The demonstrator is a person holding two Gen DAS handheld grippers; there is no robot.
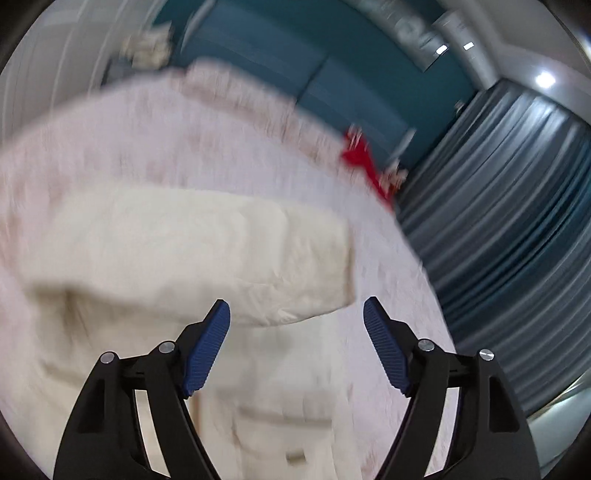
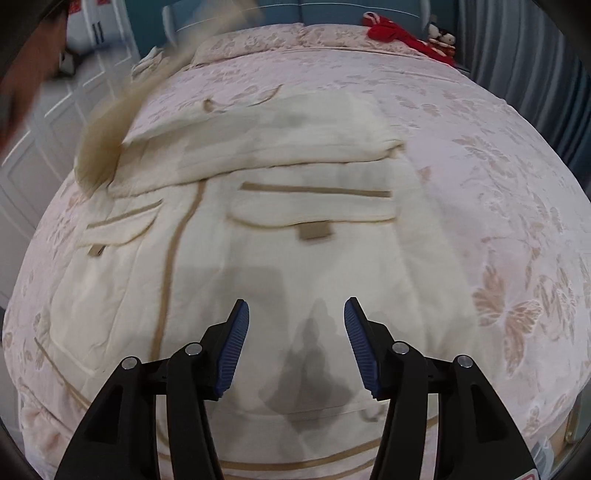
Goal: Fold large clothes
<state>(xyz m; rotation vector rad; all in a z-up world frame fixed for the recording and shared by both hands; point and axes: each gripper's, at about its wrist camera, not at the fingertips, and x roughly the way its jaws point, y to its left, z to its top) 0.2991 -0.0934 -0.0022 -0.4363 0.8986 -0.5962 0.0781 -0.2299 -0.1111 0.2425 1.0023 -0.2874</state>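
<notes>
Coat (image 2: pixel 258 266) lies flat beneath right gripper (image 2: pixel 296 314), long axis running ahead. Both jaws stand apart, empty; left gripper (image 1: pixel 296 314) likewise.

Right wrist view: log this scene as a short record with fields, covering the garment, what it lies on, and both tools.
garment: cream jacket with tan trim, spread flat, front up
sleeve: one sleeve folded across the chest
pockets: two flap pockets showing
surface: bed with a pink butterfly-pattern cover
background: red item by the headboard
left tool: open, nothing between its pads, view blurred
right tool: open, above the jacket's lower part, holding nothing
</notes>
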